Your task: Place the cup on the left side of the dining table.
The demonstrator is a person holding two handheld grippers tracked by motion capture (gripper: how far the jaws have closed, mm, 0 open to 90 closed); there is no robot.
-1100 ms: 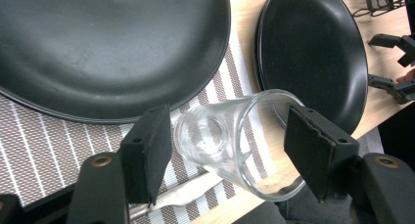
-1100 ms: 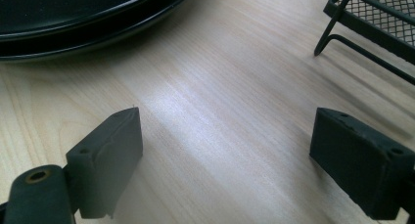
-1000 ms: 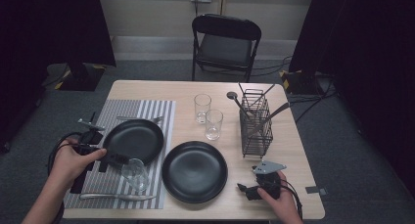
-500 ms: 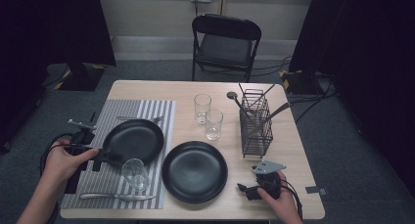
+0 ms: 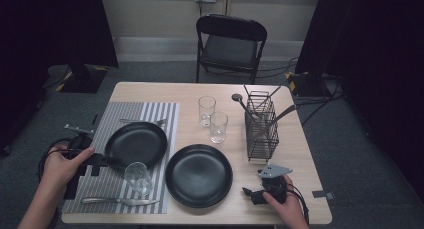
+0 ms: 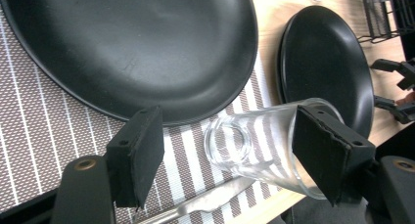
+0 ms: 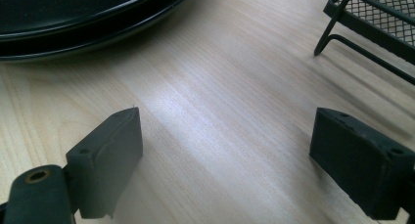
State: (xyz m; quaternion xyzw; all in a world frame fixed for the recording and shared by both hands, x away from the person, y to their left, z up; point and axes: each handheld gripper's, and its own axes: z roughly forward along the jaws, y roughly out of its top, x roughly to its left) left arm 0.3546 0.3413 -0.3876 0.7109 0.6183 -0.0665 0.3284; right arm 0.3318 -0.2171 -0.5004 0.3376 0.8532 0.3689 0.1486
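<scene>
Hovering left gripper (image 6: 230,150) behind glass (image 6: 259,145)

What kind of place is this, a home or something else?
Probably a recording studio or lab staged as a dining table, not a home: black curtains hang at both sides, cables run over the grey carpet, and a lone folding chair faces the wooden table.

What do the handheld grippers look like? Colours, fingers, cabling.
Both are black. The left gripper has two chunky black fingers with flat rectangular pads and a round fastener hole at each base. The right gripper matches and carries a grey three-cornered plate on top. Black cables loop from each. Forearms are bare, no sleeves.
</scene>
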